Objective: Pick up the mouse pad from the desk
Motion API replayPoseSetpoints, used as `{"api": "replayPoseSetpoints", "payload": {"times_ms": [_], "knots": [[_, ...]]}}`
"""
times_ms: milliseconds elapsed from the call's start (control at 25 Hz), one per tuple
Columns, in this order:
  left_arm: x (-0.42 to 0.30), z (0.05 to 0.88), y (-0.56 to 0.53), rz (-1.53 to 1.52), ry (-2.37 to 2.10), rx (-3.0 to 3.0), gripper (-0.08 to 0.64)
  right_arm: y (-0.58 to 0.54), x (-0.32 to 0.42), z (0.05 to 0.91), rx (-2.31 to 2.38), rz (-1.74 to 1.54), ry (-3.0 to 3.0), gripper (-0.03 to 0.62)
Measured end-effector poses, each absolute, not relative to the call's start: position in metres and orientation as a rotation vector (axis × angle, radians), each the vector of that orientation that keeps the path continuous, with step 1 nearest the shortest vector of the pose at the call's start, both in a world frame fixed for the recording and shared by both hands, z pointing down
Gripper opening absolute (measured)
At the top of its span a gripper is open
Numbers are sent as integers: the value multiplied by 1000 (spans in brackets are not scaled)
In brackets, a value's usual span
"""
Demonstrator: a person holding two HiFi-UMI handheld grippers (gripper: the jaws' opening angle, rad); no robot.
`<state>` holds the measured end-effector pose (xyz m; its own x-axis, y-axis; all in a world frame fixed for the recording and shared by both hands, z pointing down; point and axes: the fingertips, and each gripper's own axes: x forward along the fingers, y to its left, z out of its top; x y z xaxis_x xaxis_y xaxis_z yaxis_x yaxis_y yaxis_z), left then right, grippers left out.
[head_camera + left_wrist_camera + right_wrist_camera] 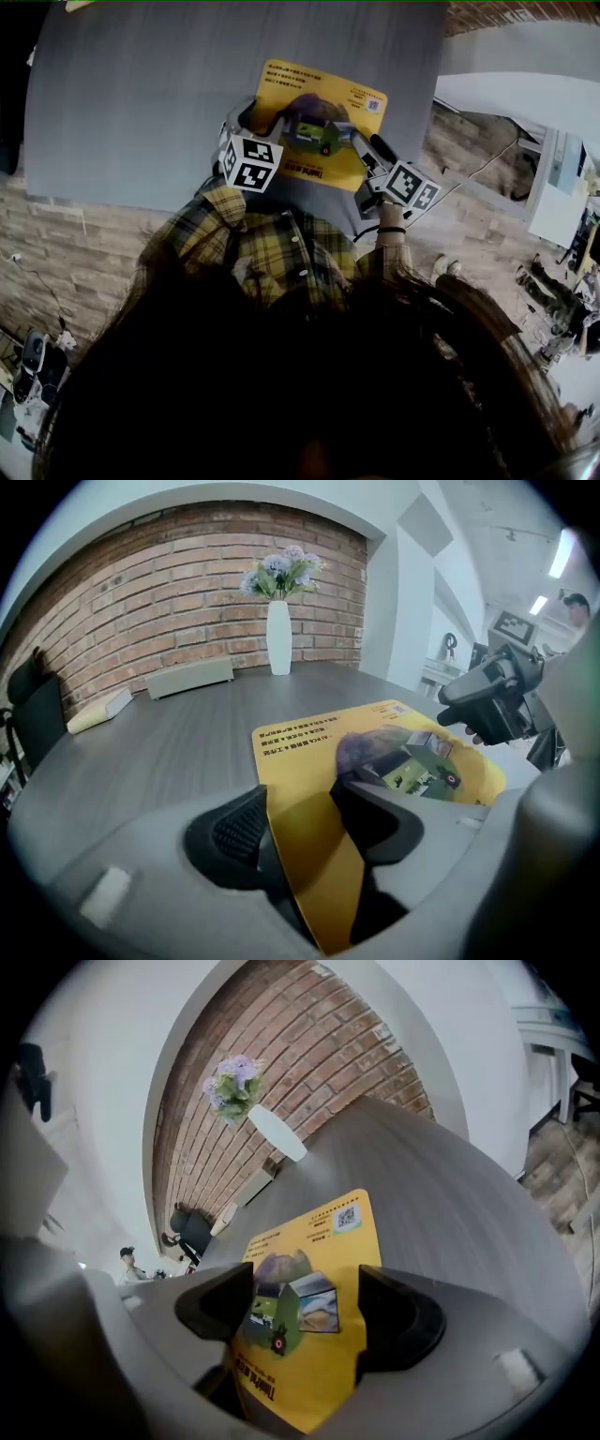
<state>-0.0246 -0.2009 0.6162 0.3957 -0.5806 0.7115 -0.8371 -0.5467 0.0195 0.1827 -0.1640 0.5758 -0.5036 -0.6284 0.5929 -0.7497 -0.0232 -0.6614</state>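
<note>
Head view: the yellow mouse pad (319,103) is seen over the grey worktop (141,112), its near edge met by the left tongs (258,122) and right tongs (373,150). Left gripper view: the jaws are held wide, the pad's bent corner lying unclamped between them. Right gripper view: the jaws are likewise spread, the pad lying in the gap.

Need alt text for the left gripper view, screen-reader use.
A yellow mouse pad has its near edge between the open jaws of the left gripper, over a grey desk; the right gripper is at the pad's far right edge. Behind, a white vase of flowers stands before a brick wall.
</note>
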Motion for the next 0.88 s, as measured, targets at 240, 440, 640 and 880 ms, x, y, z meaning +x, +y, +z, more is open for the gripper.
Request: {"api": "replayPoseSetpoints", "payload": {"times_ms": [240, 440, 640, 880], "knots": [[-25, 617, -201, 935, -1225, 2283, 258, -157, 196, 583, 1468, 1667, -2022, 330], [-25, 616, -201, 931, -1219, 2275, 258, -153, 204, 586, 1454, 1719, -1968, 333], [-26, 619, -201, 935, -1198, 2253, 259, -151, 203, 589, 1375, 1772, -1934, 334], [-26, 620, -203, 931, -1176, 2218, 263, -147, 198, 589, 1266, 1838, -1888, 334]]}}
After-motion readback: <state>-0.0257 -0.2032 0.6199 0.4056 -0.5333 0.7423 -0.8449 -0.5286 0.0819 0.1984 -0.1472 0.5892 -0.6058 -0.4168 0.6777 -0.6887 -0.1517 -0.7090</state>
